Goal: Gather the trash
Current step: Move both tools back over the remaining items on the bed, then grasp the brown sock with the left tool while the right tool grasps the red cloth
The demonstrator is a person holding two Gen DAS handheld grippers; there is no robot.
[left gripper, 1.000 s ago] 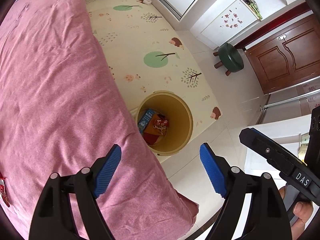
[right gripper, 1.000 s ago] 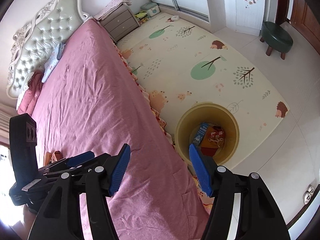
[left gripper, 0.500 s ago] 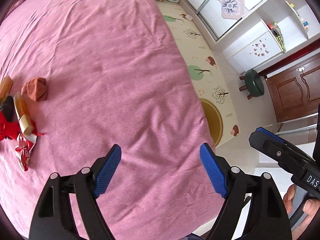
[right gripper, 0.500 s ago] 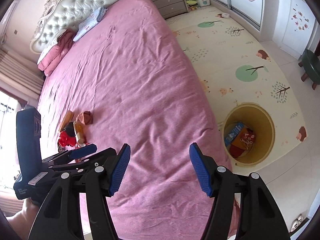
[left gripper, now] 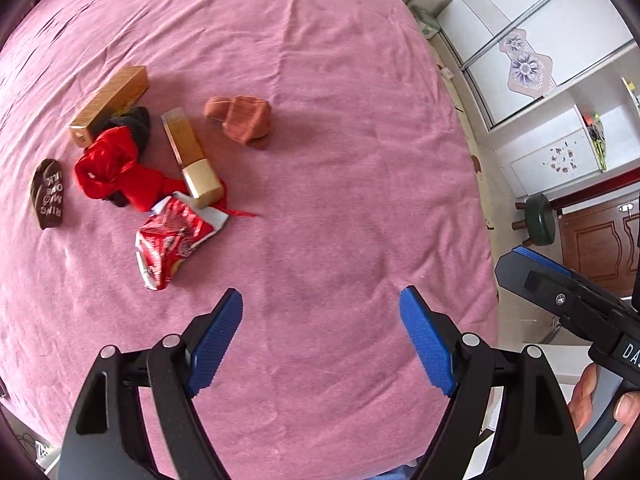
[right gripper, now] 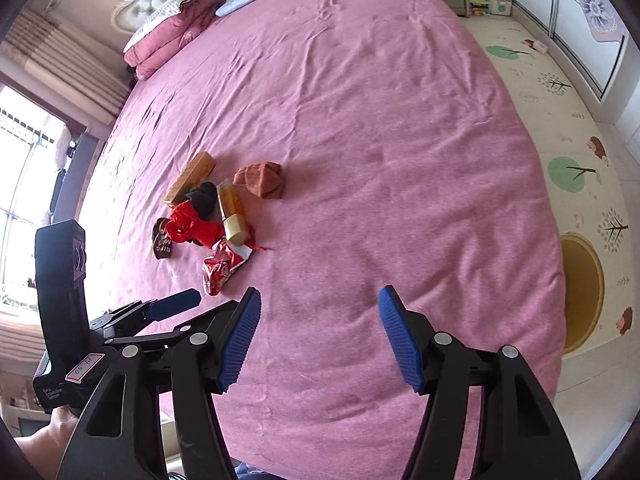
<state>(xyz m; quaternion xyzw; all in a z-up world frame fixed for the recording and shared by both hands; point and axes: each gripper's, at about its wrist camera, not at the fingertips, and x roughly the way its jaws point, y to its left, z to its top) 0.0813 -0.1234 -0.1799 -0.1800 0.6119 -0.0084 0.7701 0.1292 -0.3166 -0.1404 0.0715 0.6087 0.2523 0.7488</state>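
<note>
A small pile lies on the pink bed (left gripper: 340, 160): a crumpled red and white snack wrapper (left gripper: 172, 240), a gold box (left gripper: 192, 156), a longer brown box (left gripper: 108, 104), a red cloth (left gripper: 116, 168), dark socks (left gripper: 47, 194) and a rust-coloured cloth (left gripper: 244, 118). The same pile shows in the right wrist view, with the wrapper (right gripper: 220, 268) nearest. My left gripper (left gripper: 320, 320) is open and empty above the bed, right of the wrapper. My right gripper (right gripper: 320, 320) is open and empty. The yellow bin (right gripper: 580, 292) stands on the floor beside the bed.
Pillows and a folded quilt (right gripper: 168, 32) lie at the tufted headboard. A patterned play mat (right gripper: 560, 120) covers the floor right of the bed. A green stool (left gripper: 540, 220) and a brown door (left gripper: 600, 244) stand beyond. A window (right gripper: 24, 184) is at the left.
Both grippers have swung left from over the bin to over the bed. The trash pile has come into view and grown nearer. Both grippers stayed open.
</note>
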